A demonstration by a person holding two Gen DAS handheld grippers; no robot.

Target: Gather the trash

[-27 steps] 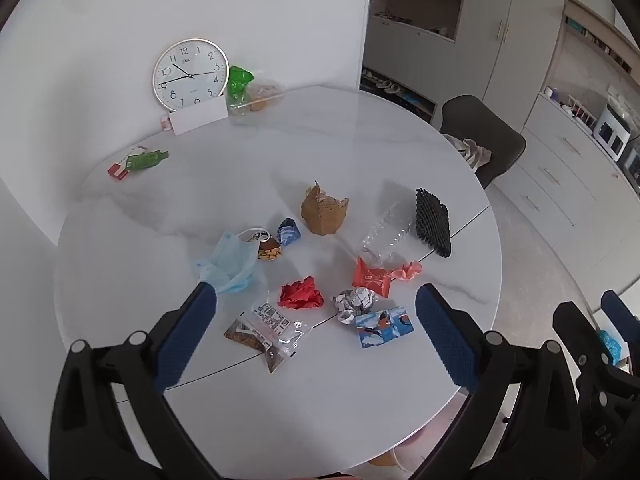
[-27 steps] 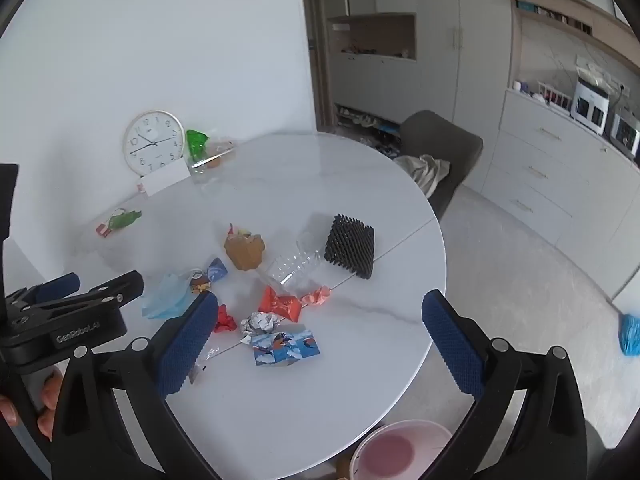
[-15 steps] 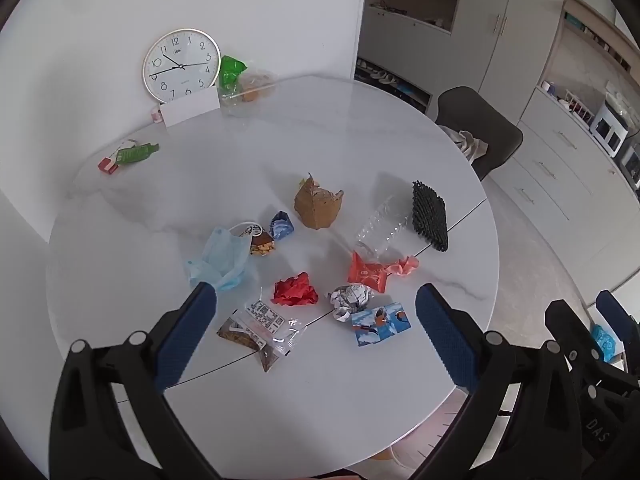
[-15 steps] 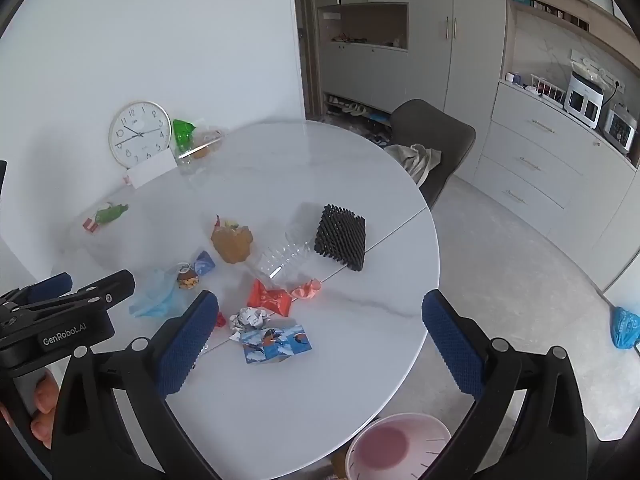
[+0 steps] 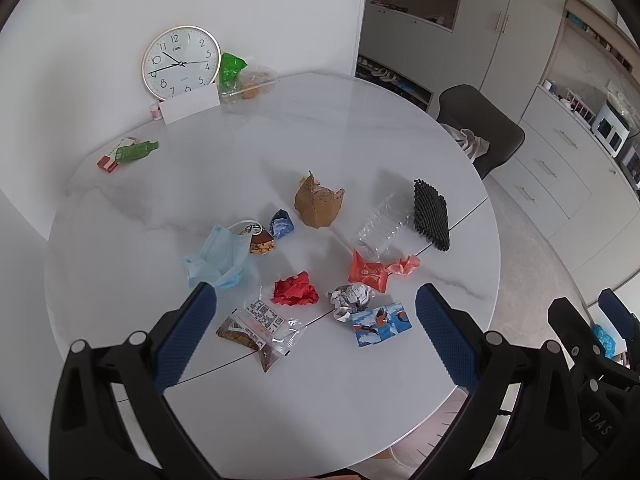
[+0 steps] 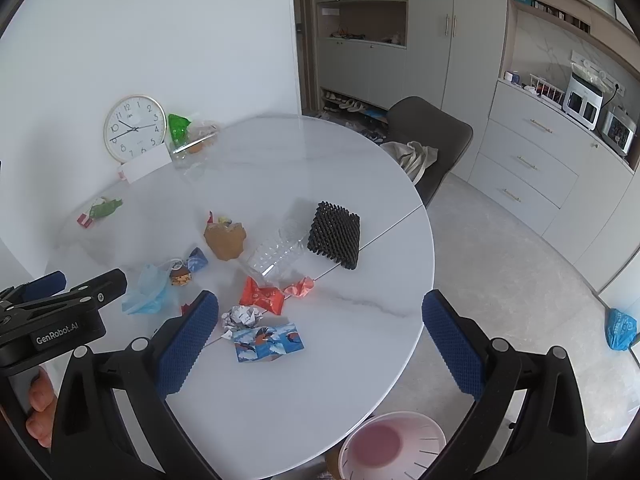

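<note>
The worktop (image 5: pixel 360 128) was white marble; a crumpled wrapper (image 5: pixel 295 289) red, a face mask (image 5: pixel 218 256) pale blue, a foam mesh sleeve (image 5: pixel 431 214) black.

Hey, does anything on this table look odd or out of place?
Yes. A wall clock stands on the table, leaning against the wall, not hung. Crumpled wrappers, a blue face mask, a crushed clear bottle and a torn brown bag lie scattered mid-table. Both grippers are open, holding nothing.
</note>
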